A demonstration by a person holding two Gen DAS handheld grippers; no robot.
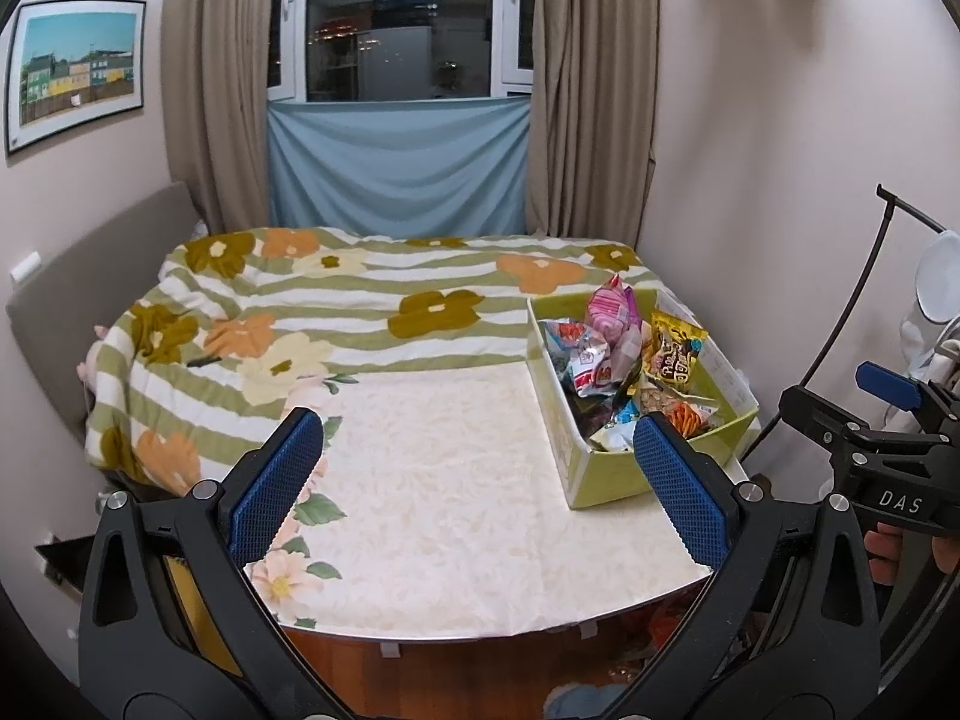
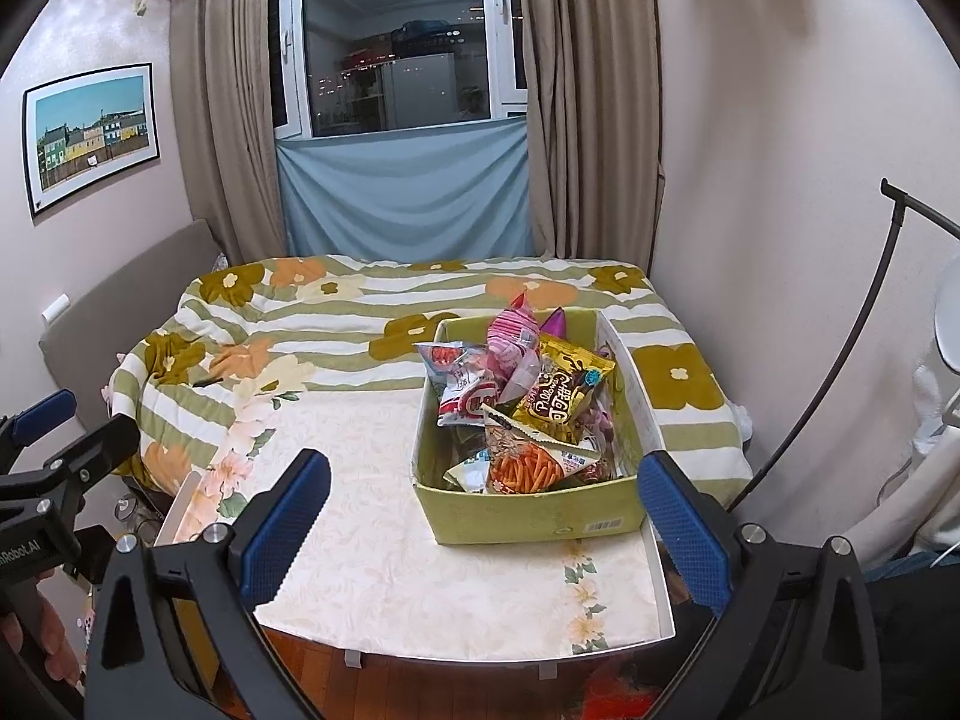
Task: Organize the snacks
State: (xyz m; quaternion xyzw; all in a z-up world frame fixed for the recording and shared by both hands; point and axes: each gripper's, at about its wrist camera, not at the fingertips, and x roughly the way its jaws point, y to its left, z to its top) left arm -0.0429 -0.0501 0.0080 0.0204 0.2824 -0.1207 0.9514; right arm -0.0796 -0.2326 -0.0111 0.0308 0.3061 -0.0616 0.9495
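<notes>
A green cardboard box (image 2: 534, 519) stands on the right part of a table with a cream floral cloth (image 2: 372, 552). It also shows in the left wrist view (image 1: 606, 480). It is full of snack bags: a yellow-brown bag (image 2: 567, 390), a pink bag (image 2: 513, 336), a red-and-white bag (image 2: 465, 387), and a clear bag of orange sticks (image 2: 528, 465). My left gripper (image 1: 477, 480) is open and empty, held above the table's near edge, left of the box. My right gripper (image 2: 483, 522) is open and empty, in front of the box.
A bed with a striped flower blanket (image 1: 336, 300) lies behind the table. A black stand pole (image 2: 840, 360) leans at the right wall. The wooden floor (image 1: 480, 672) shows below the table's near edge. The other gripper shows at the right edge of the left wrist view (image 1: 882, 450).
</notes>
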